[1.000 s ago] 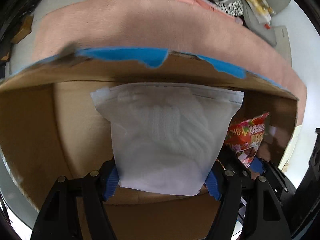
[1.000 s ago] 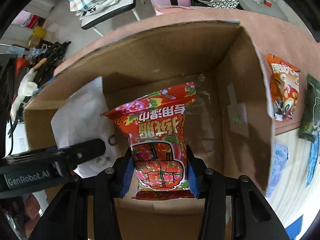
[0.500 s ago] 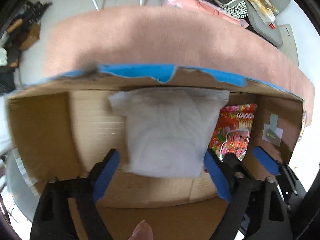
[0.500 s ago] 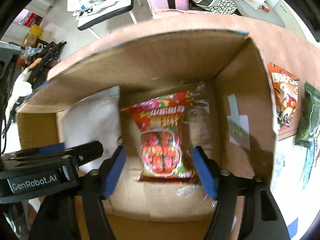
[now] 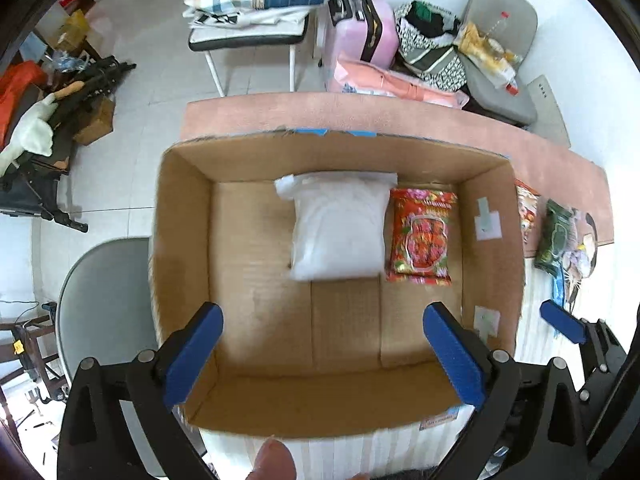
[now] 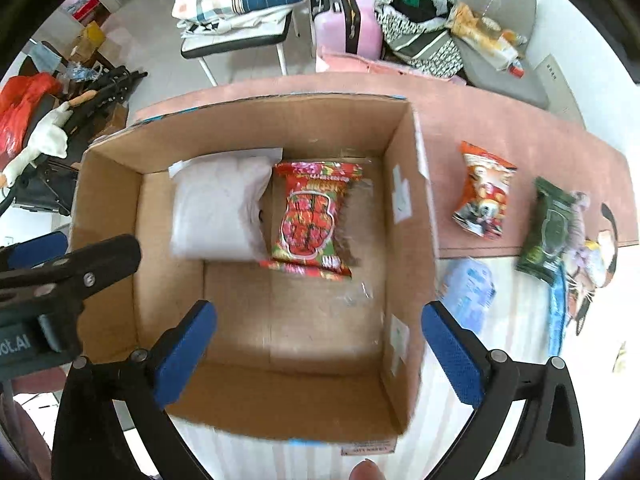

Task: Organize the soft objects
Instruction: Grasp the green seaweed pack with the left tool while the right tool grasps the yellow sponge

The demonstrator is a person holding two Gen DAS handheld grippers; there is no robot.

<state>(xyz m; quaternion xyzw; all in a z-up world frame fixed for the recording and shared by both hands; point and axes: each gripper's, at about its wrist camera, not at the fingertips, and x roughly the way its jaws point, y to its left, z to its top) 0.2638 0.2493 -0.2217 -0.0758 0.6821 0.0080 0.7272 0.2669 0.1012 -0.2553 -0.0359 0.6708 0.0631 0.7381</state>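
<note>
- Left wrist view: my left claw [image 5: 322,354] hangs over the open brown cardboard box [image 5: 180,240], its blue-padded jaws spreading wide with nothing between them.
- The white translucent soft pouch [image 5: 338,232] lies flat on the box floor against the far wall. Its long axis runs from me toward that wall, sealed edge at the far end.
- Touching its right side lies the red flowered foil packet [image 5: 420,236], long axis parallel to the pouch.
- Risk, as I judge it: the box sits at the edge of the pink-topped desk [image 5: 400,116], so a jaw catching the near rim could drag or tip it.
- Right wrist view: my right claw [image 6: 320,354] is also opening, jaws empty, above the box's right half.
- The other claw's black arm crosses at the left; I think the two could knock together when I swing away.
- Outside the box on the desk wait an orange snack bag [image 6: 482,190], a dark green packet [image 6: 546,228] and a pale blue pouch [image 6: 468,288].
- The blue pouch lies just beside the box wall, so I judge a reach there may nudge the box.
</note>
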